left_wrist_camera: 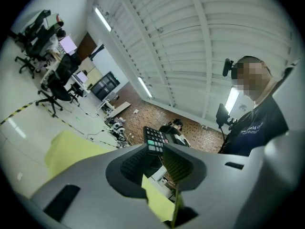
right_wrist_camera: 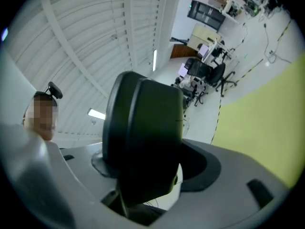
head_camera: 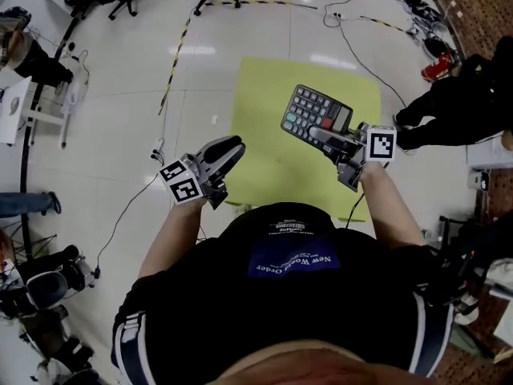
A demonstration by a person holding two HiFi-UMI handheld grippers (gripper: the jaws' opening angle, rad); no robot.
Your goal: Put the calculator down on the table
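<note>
One calculator [head_camera: 309,107] pinched in right gripper [head_camera: 322,138] jaws, left gripper [head_camera: 234,148] jaws seemingly apart, one yellow table [head_camera: 264,119]

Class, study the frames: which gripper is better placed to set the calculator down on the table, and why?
Right. The right gripper already grips the calculator above the yellow-green table; the left gripper holds nothing.

Left tool [left_wrist_camera: 153,160] jaws apart, calculator [left_wrist_camera: 154,138] beyond, yellow-green table [left_wrist_camera: 71,149] below
</note>
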